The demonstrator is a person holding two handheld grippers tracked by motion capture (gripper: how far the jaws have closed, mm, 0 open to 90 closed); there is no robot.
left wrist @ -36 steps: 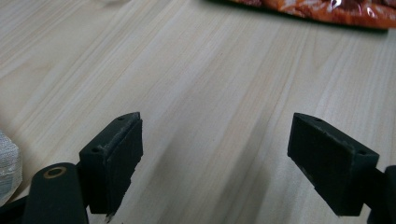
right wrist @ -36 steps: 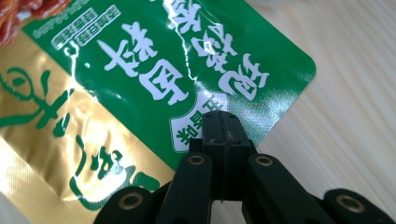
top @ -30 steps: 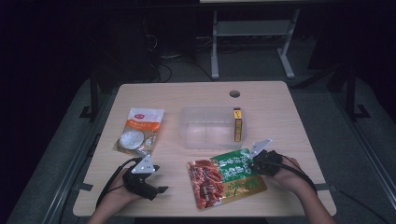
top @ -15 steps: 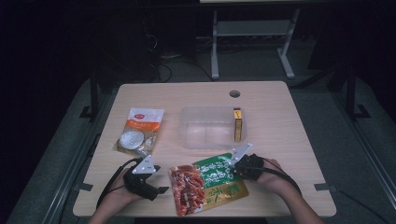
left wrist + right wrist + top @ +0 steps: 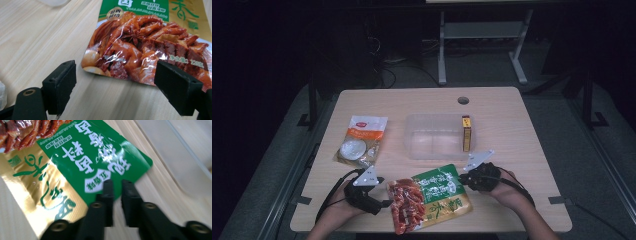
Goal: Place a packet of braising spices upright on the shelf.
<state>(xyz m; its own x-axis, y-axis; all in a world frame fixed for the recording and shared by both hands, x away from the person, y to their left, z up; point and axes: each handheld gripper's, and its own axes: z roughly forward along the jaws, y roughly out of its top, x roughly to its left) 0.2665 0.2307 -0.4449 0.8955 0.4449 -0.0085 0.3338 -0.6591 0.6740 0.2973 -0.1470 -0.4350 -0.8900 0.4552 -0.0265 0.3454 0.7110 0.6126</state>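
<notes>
A snack packet (image 5: 432, 197), green and gold with a red food picture, lies flat on the wooden table (image 5: 512, 125) near the front edge. My left gripper (image 5: 384, 202) rests at the packet's left end, open. In the left gripper view its jaws stand wide apart (image 5: 117, 87) and the packet's (image 5: 145, 50) red corner lies just beyond them. My right gripper (image 5: 462, 180) sits at the packet's right edge. Its jaws (image 5: 115, 187) have just been opening and show a narrow gap over the green corner (image 5: 75, 157). Nothing is pinched between them.
A clear plastic container (image 5: 437, 137) stands mid-table with a small yellow box (image 5: 466, 133) at its right side. A white and orange packet (image 5: 361, 140) lies at the left. A round cable hole (image 5: 463, 100) is near the far edge.
The snack packet slid left across the table with my right gripper, ending beside my left gripper. The right jaws have parted slightly. The left gripper stayed still.
</notes>
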